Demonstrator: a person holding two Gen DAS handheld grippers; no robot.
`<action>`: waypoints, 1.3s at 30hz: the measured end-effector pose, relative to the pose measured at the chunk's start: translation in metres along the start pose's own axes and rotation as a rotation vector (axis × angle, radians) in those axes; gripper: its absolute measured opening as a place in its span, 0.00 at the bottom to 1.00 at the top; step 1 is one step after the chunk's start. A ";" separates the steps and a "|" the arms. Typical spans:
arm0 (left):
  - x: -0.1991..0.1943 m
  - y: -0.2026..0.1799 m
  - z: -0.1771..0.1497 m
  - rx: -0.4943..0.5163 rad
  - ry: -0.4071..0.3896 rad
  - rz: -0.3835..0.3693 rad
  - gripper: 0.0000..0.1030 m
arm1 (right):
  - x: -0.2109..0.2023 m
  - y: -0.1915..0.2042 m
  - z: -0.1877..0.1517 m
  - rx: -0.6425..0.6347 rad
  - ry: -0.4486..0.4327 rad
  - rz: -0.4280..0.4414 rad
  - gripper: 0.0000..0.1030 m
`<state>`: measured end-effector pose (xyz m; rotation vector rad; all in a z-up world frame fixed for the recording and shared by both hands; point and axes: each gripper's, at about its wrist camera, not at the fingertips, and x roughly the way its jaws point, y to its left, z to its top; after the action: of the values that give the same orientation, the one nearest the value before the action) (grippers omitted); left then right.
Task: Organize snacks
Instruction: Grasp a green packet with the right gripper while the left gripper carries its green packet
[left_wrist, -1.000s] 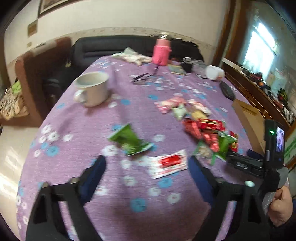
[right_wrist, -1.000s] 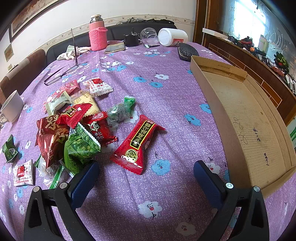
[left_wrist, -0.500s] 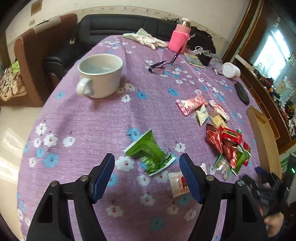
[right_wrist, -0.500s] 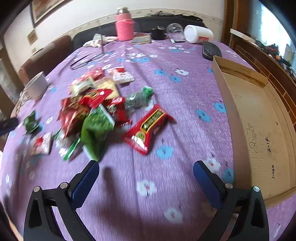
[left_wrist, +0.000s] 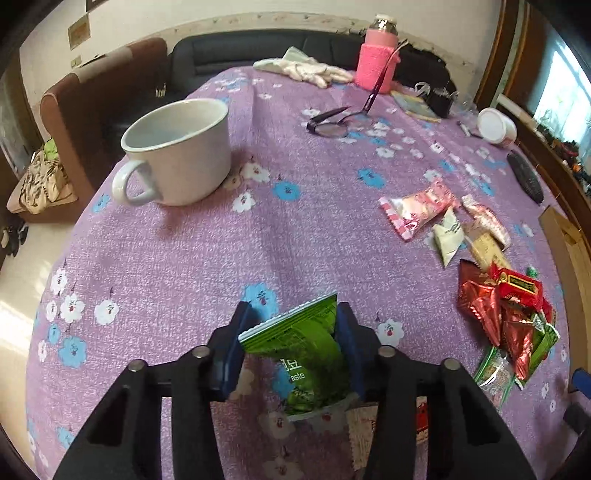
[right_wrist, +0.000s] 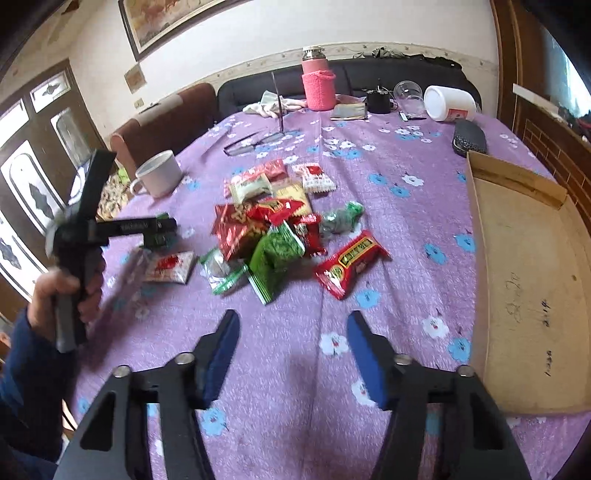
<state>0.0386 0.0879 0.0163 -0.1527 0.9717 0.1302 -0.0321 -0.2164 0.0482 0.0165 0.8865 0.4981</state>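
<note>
I see the purple flowered table (right_wrist: 406, 236), the cardboard tray (right_wrist: 524, 280) at its right edge. My right gripper (right_wrist: 291, 354) is closing on nothing; my left gripper (left_wrist: 291, 343) is closing around the green snack packet (left_wrist: 306, 354), both pads touching it.

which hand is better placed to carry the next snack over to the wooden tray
Left. The left gripper is closing with the green packet already between its fingers; the right gripper holds nothing.
</note>
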 end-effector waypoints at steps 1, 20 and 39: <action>-0.001 0.001 -0.001 -0.003 -0.008 -0.013 0.42 | 0.001 -0.001 0.004 0.008 0.002 0.007 0.53; -0.031 -0.011 -0.007 0.048 -0.132 -0.175 0.41 | 0.082 0.006 0.045 0.165 0.096 -0.001 0.32; -0.056 -0.033 -0.014 0.112 -0.225 -0.227 0.41 | 0.020 0.000 0.021 0.173 -0.126 0.049 0.28</action>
<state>0.0023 0.0502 0.0571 -0.1415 0.7299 -0.1138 -0.0054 -0.2037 0.0467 0.2255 0.8051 0.4595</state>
